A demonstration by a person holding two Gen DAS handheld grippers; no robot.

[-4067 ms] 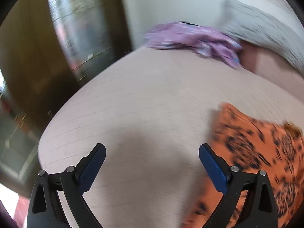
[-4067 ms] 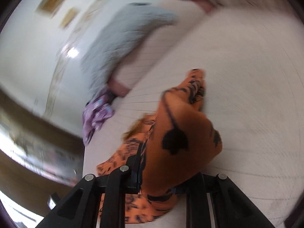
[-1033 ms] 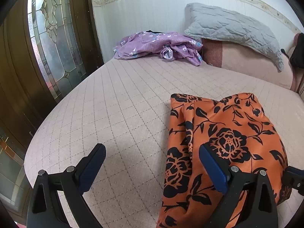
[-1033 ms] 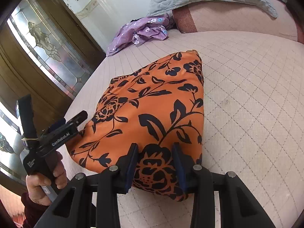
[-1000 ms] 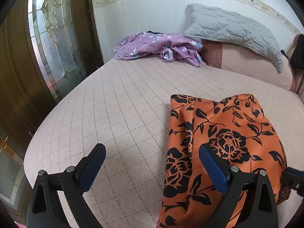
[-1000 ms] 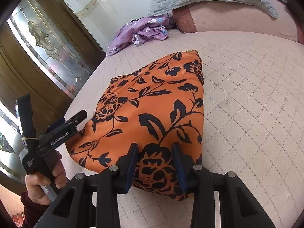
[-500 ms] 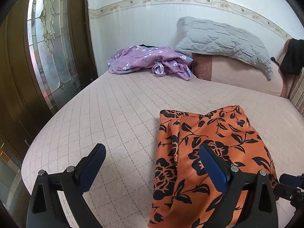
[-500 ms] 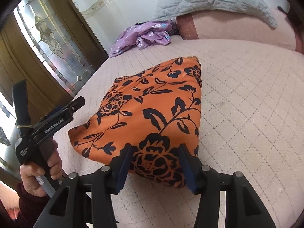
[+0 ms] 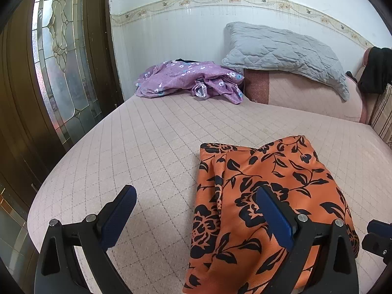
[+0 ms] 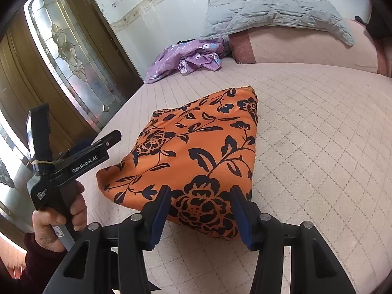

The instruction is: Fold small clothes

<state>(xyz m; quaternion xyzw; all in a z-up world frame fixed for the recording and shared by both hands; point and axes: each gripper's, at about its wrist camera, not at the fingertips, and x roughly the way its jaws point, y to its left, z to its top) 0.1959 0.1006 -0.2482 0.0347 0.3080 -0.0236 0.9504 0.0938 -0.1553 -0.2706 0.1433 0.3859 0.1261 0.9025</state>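
Note:
A folded orange garment with a black flower print [image 9: 267, 191] [image 10: 196, 152] lies flat on the pink quilted bed [image 9: 152, 142] [image 10: 318, 147]. My left gripper [image 9: 196, 215] is open and empty, held above the bed at the garment's near left edge; it also shows in the right wrist view [image 10: 107, 139], held in a hand. My right gripper [image 10: 199, 210] is open, its jaws standing on either side of the garment's near corner, just off the cloth.
A crumpled purple flowered garment [image 9: 191, 80] [image 10: 188, 56] lies at the bed's far left by the wall. A grey quilted pillow [image 9: 284, 49] leans on a pink bolster [image 9: 306, 98]. A wooden door with leaded glass [image 9: 61, 61] stands left of the bed.
My right gripper has opened and let go of the orange garment, which now lies folded on the bed. Both grippers have drawn back and risen a little.

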